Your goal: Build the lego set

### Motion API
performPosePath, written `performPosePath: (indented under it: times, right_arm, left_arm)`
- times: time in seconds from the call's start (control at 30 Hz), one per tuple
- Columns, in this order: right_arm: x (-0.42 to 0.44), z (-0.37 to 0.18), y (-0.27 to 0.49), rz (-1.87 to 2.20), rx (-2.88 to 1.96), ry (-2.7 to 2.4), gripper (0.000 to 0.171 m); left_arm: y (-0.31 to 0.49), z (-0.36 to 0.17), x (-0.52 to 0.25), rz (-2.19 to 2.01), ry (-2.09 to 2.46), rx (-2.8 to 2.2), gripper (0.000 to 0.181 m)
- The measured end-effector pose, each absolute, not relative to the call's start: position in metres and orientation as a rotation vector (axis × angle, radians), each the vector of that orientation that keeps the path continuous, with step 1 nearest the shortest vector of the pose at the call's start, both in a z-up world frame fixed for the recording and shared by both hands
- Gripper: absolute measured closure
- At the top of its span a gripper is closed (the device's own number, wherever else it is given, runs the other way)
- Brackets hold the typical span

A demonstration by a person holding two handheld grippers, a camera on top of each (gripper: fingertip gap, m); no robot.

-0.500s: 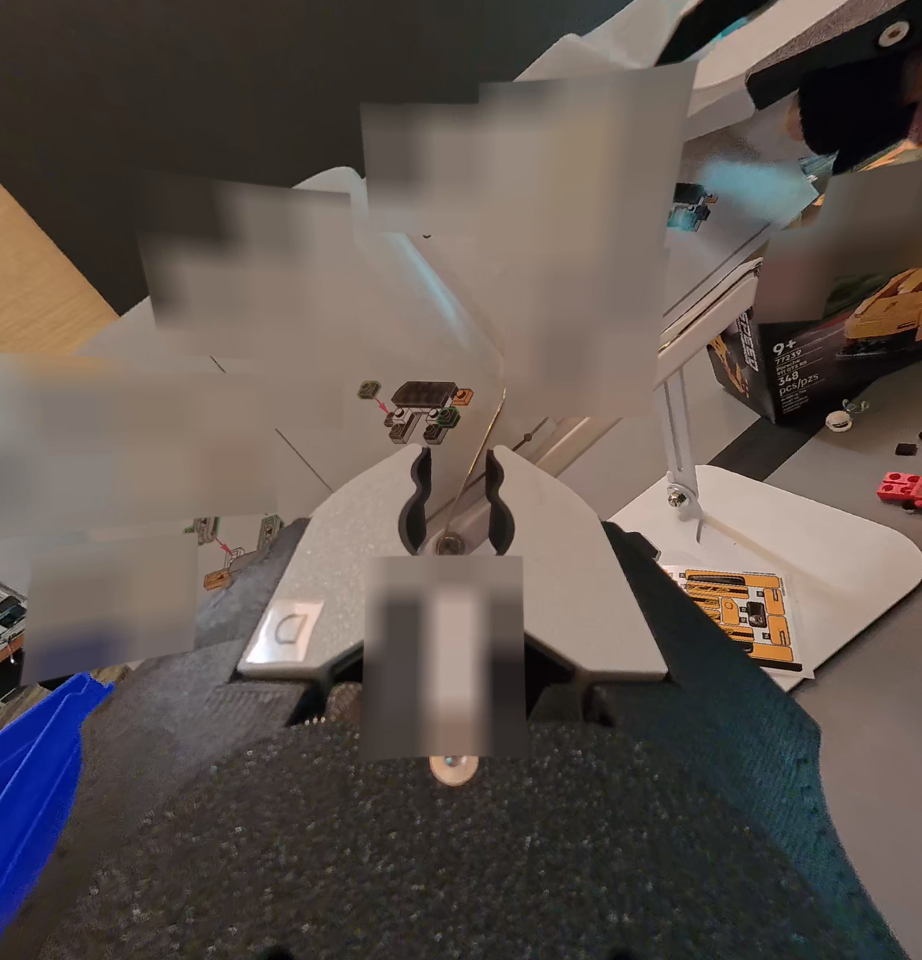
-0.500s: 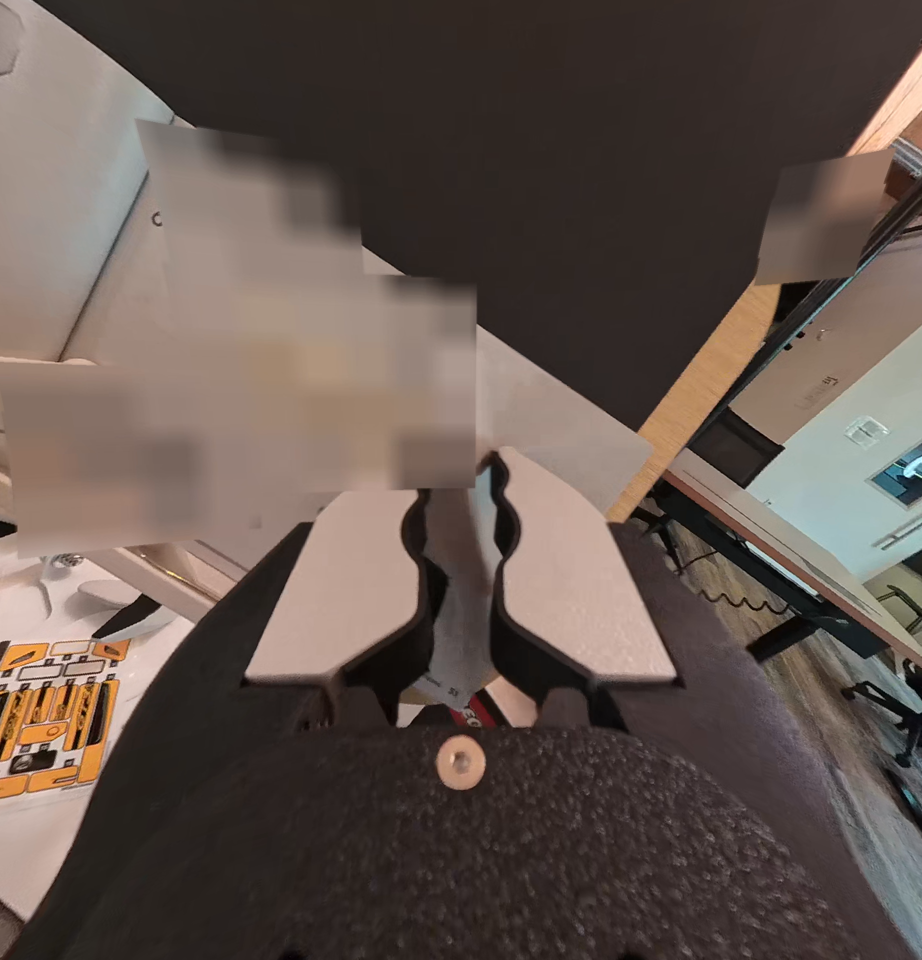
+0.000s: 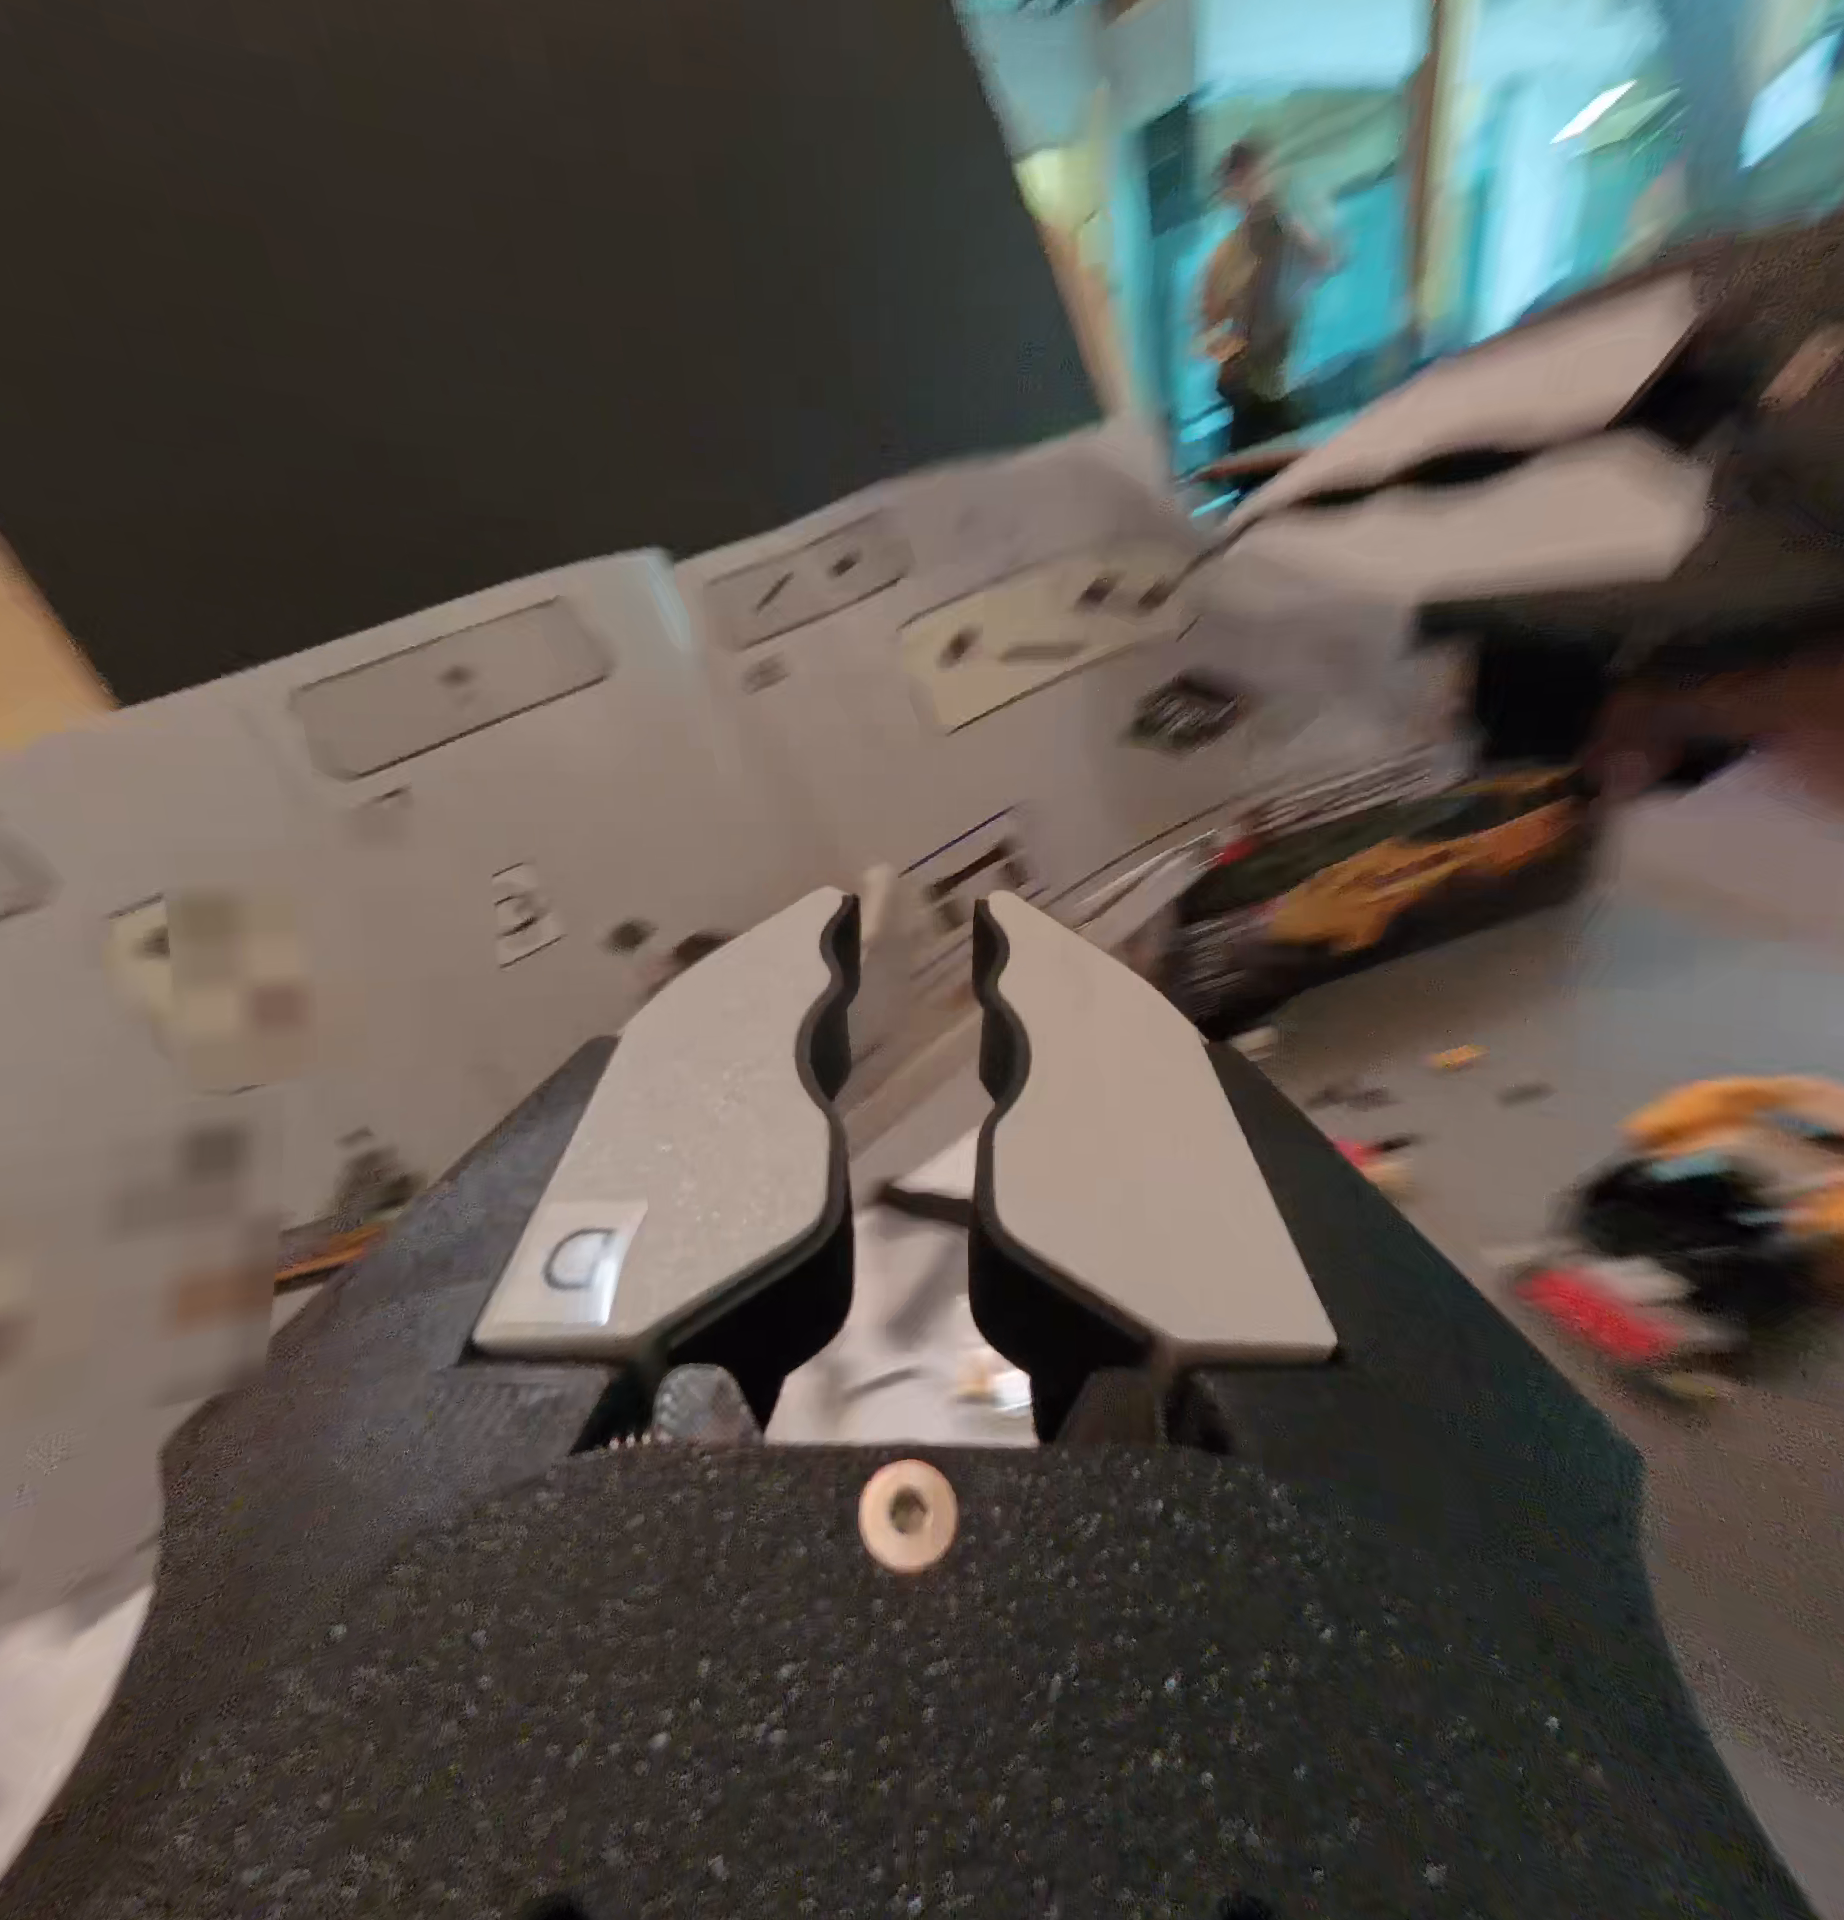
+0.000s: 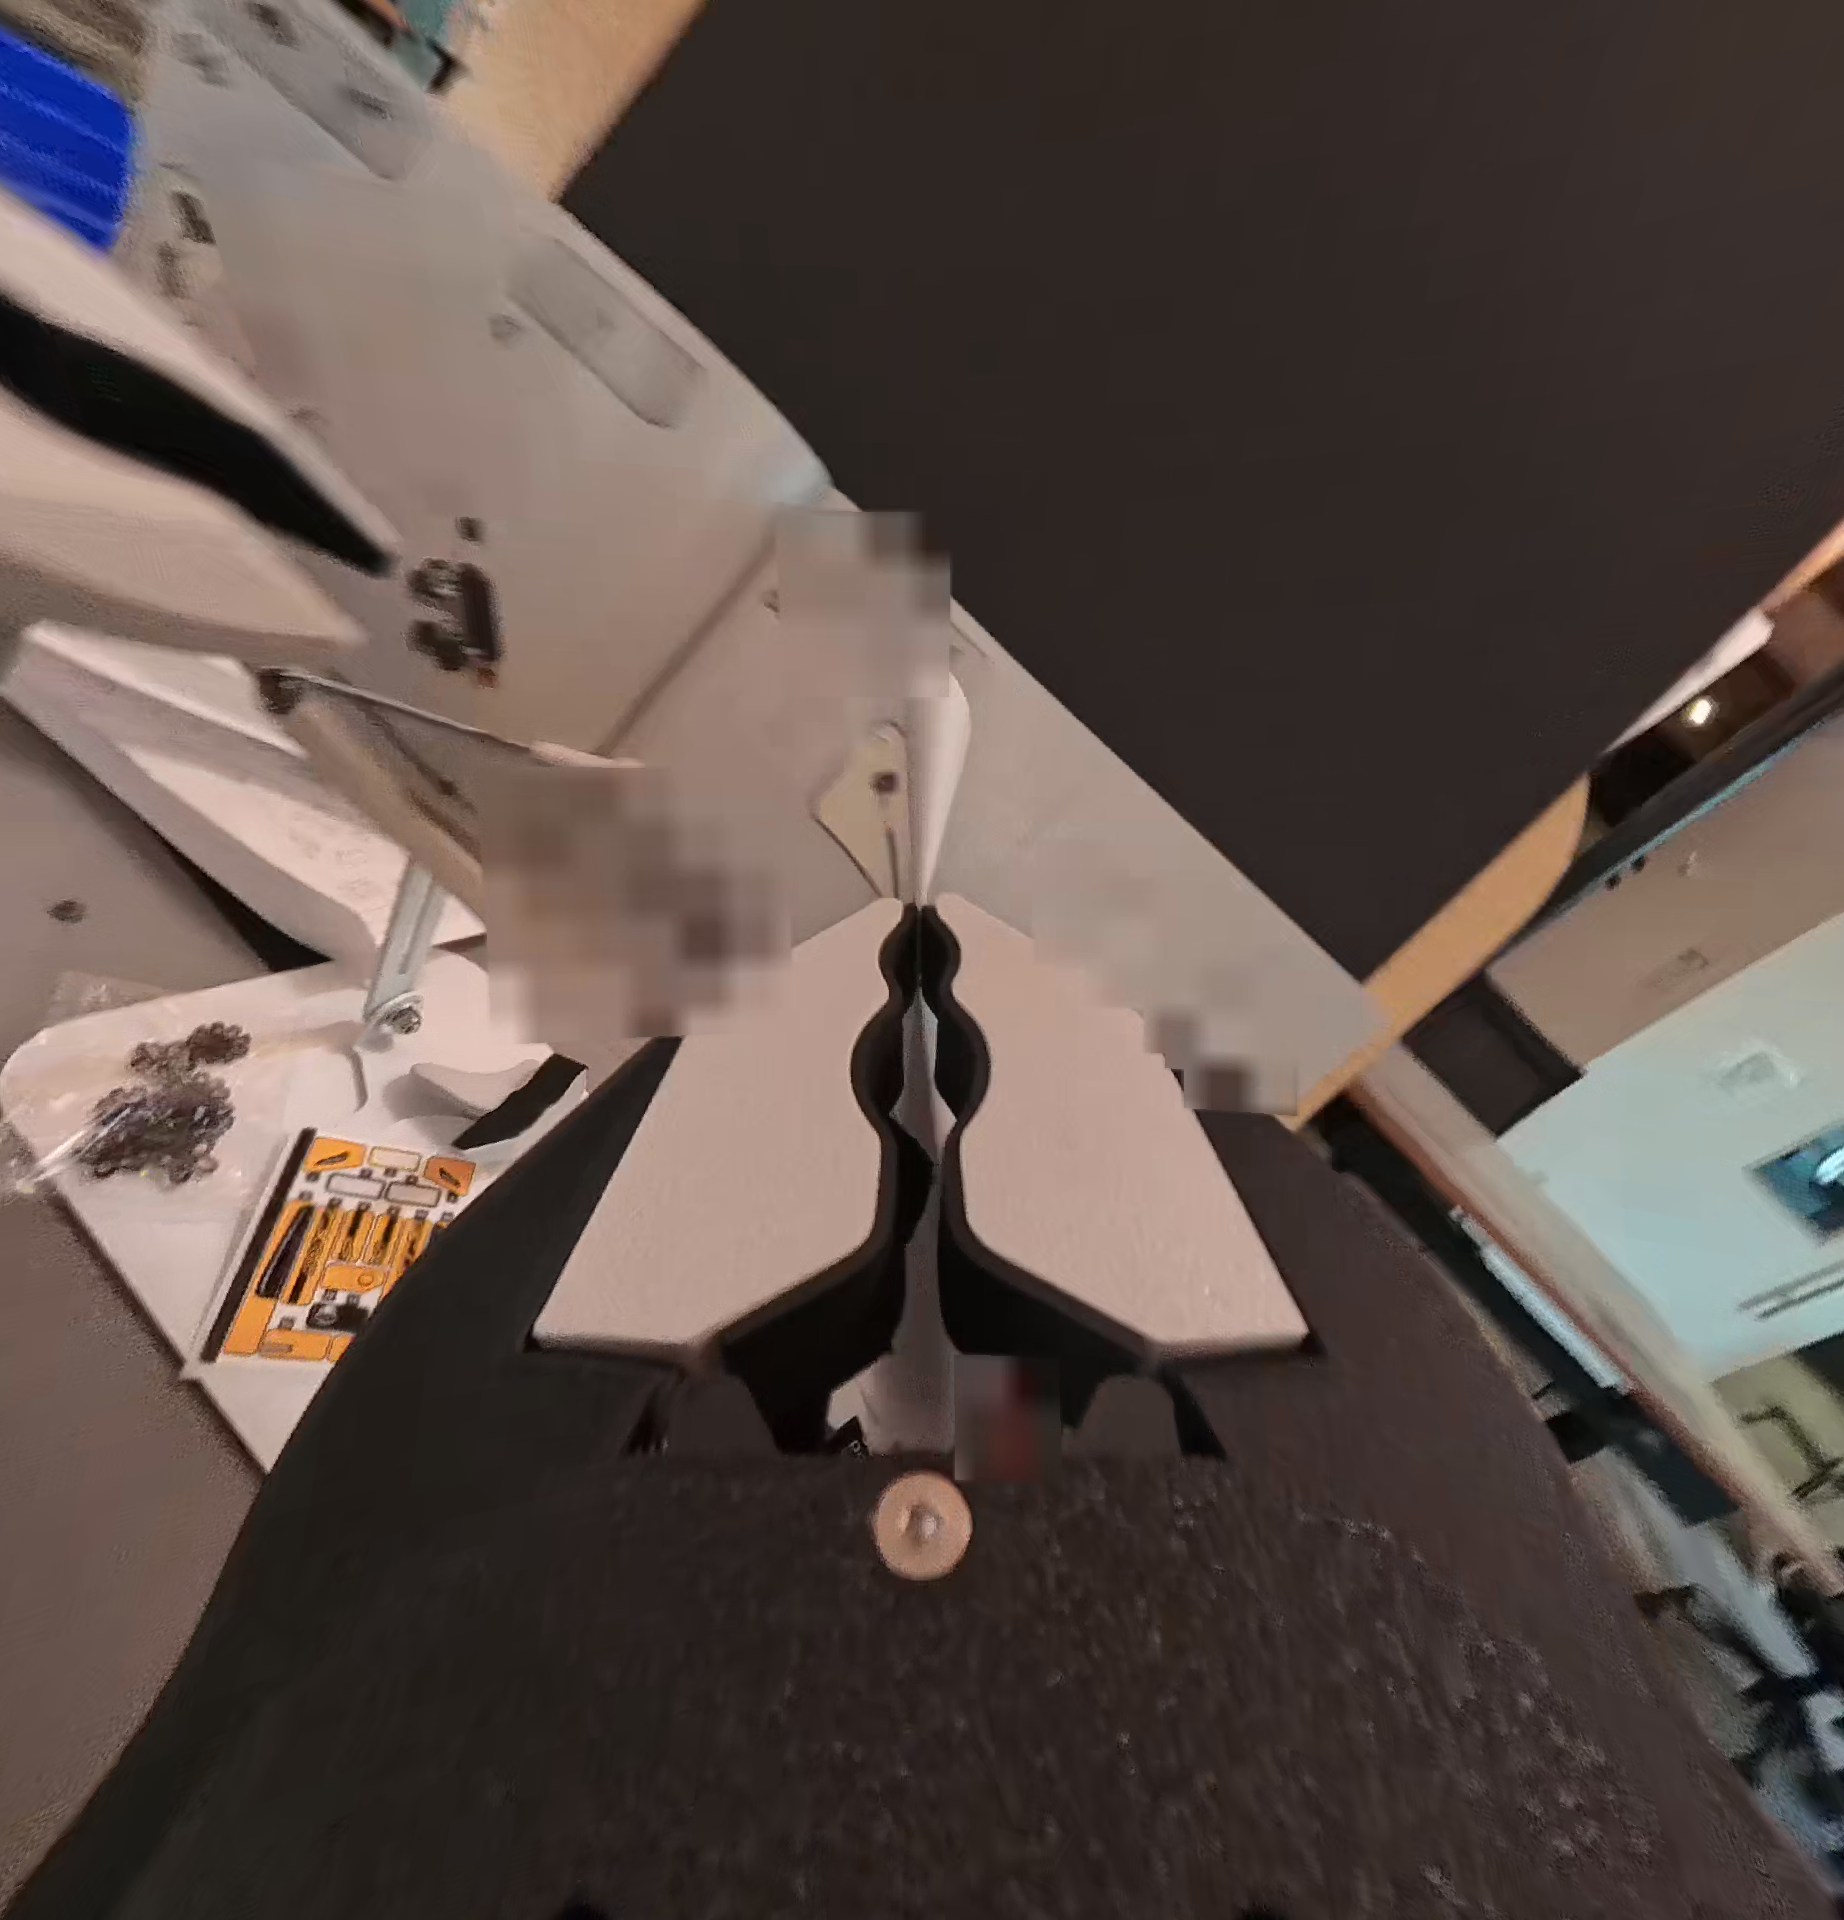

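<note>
The open instruction booklet stands on a white stand, blurred by motion. My left gripper is open and empty, a short way in front of the booklet. My right gripper is shut on the edge of a thin white booklet page, which runs up between its fingers. It also shows blurred at the upper right of the left wrist view. A partly built yellow and black model lies on the grey table at the right. The left gripper shows at the upper left of the right wrist view.
The set's box stands behind the model, with small loose pieces around. A yellow sticker sheet and a bag of small dark pieces lie on the stand's white base. A blue bin is far left. A dark panel rises behind.
My left gripper has drawn back from the booklet and swung right, still open. My right gripper has closed on the page that was loose between its fingers.
</note>
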State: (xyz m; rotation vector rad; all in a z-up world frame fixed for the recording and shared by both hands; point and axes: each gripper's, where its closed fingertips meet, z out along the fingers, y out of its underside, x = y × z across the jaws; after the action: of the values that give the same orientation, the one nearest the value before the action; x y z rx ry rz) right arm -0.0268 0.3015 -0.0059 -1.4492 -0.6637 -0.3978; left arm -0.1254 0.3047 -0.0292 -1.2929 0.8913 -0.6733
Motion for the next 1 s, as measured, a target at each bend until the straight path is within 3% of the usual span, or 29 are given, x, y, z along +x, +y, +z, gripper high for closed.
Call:
performPosePath:
  times: [0.03,0.27,0.37,0.43,0.63,0.73,0.8,0.9,1.0]
  right_arm:
    - [-0.038,-0.007,0.297,-0.433,-1.427,-0.706,0.171]
    - [-0.106,-0.018,0.281,-0.687,-1.219,-0.961,0.171]
    - [-0.128,-0.027,0.27,-0.748,-1.13,-1.064,0.167]
    - [-0.143,-0.023,0.249,-0.678,-1.069,-1.094,0.161]
    - [-0.126,-0.015,0.204,-0.187,-1.13,-1.074,0.13]
    - [-0.102,-0.048,0.237,-0.309,-1.218,-1.088,0.107]
    - [-0.106,-0.067,0.253,-0.438,-1.18,-1.098,0.103]
    - [-0.124,-0.075,0.272,-0.669,-1.053,-1.047,0.104]
    - [-0.134,-0.061,0.275,-0.672,-1.019,-0.897,0.144]
  left_arm:
    - [0.291,-0.019,-0.118,-0.83,0.892,-1.302,0.161]
    - [0.287,-0.008,-0.095,-1.319,0.82,-1.551,0.143]
    - [0.289,-0.014,-0.1,-1.392,0.831,-1.58,0.171]
    - [0.292,-0.013,-0.11,-1.399,0.81,-1.551,0.177]
    - [0.297,-0.01,-0.146,-1.566,0.751,-1.509,0.178]
    - [0.3,-0.004,-0.158,-1.685,0.695,-1.481,0.178]
    - [0.297,0.001,-0.157,-1.751,0.674,-1.466,0.177]
    - [0.287,0.006,-0.143,-1.783,0.704,-1.452,0.176]
    - [0.276,0.017,-0.135,-1.804,0.742,-1.42,0.168]
